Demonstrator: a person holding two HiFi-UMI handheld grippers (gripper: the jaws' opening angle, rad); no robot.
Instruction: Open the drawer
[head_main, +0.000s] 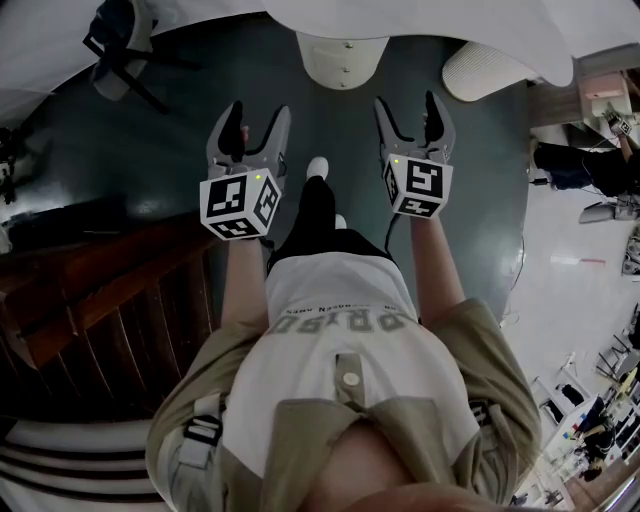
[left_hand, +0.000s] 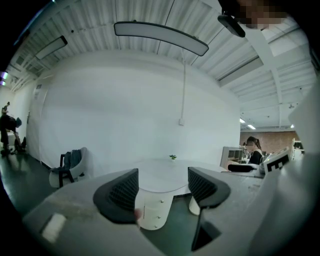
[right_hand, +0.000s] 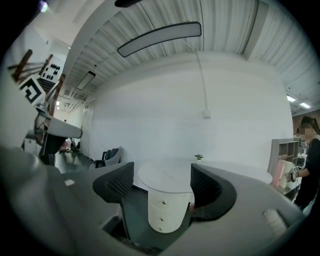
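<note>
Closest in, bottom half of the head view, it's just the person's own shirt and arms, both forearms stuck straight out so the two tools sit side by side at mid-frame. The left gripper has its jaws spread wide with nothing between them, and its own view shows only floor and furniture through the gap. Same for the right gripper: wide apart, holding nothing. My read is they're held open and level like this because it's the approach stance, ready to close on a handle once they get there.

A white shoe pokes out between the grippers on the dark green floor. Some dark wooden furniture fills the lower left.

Further out, top centre of the head view, is the target: a white round drawer unit tucked under the white table as one of its legs. In the right gripper view it's framed almost dead centre between the jaws, with three small knobs stacked down its front. All the drawers look shut to me. It's well apart from both grippers, so nothing has been touched yet. The right one seems better lined up.

Beyond that: a chair at the left, a little plant on the tabletop, and a plain white wall.
</note>
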